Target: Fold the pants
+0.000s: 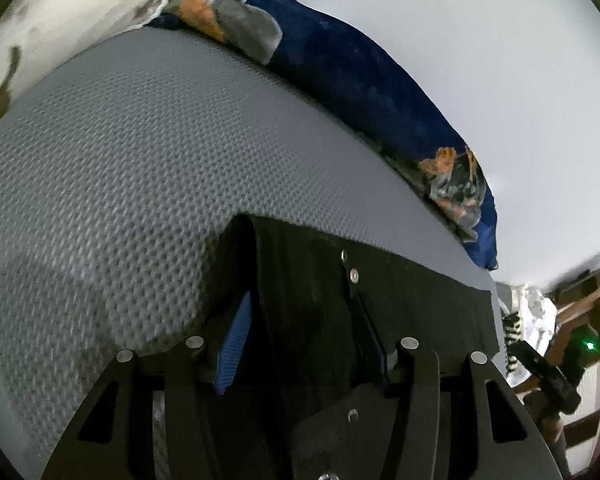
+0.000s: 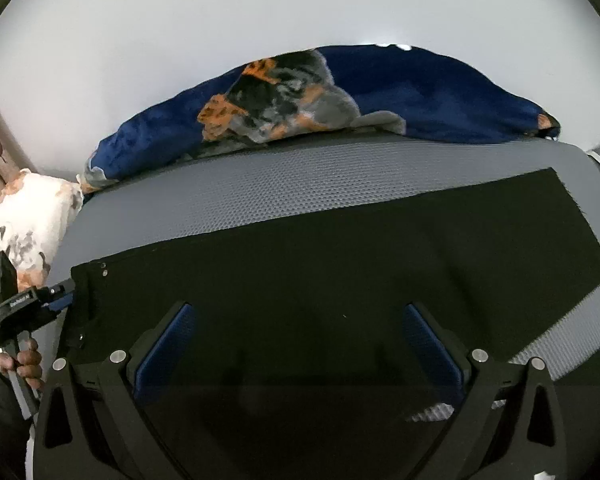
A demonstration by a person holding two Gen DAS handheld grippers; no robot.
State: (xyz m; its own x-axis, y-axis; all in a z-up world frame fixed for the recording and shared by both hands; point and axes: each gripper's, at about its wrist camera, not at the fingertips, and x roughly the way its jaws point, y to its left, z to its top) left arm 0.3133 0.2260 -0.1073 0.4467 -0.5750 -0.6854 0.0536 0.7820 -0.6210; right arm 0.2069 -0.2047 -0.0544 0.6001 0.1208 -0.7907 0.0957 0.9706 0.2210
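1. Seemingly, in the left wrist view, the left gripper [image 1: 300, 320] is clenched on an edge of the black pants [image 1: 420, 300]: dark cloth fills the gap between its blue-padded fingers [image 1: 236, 340], at the end with the small metal rivets. Ahead of and beside it lies a grey textured mat [image 1: 120, 160], with a blue blanket [image 1: 340, 68] bunched along the mat's far side.

2. Next, in the right wrist view, the right gripper [image 2: 300, 344] hangs released, its jaws spread wide above the middle of the pants [image 2: 340, 248], gripping nothing. The garment lies flat as a long band across the mat [image 2: 300, 184], running from the left gripper [image 2: 58, 300] at its left end to a free end off to the right.

3. Handling, as a judgement: the cloth looks soft, light and limp, so it will sag and drag if lifted by one point. Pinching a seamed edge or corner at each end should carry the fold over evenly.
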